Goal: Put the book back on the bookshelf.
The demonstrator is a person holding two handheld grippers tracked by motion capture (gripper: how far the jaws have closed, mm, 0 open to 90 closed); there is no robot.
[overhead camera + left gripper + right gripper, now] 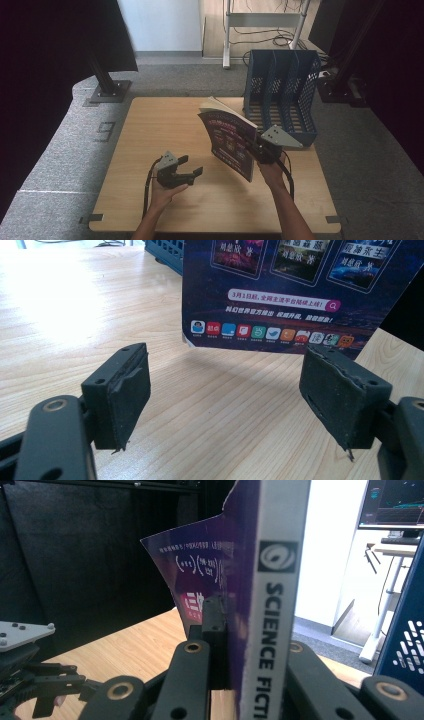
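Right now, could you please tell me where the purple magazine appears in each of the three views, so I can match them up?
High view: the magazine stands upright at centre, clamped by the right gripper.
Left gripper view: its back cover spans the top, beyond the open jaws.
Right gripper view: its spine rises at centre between the closed jaws.
Shared landmark: the wooden table, also in and.

The right gripper clamps a purple magazine upright — spine reading "SCIENCE FICTI" — above the wooden table.
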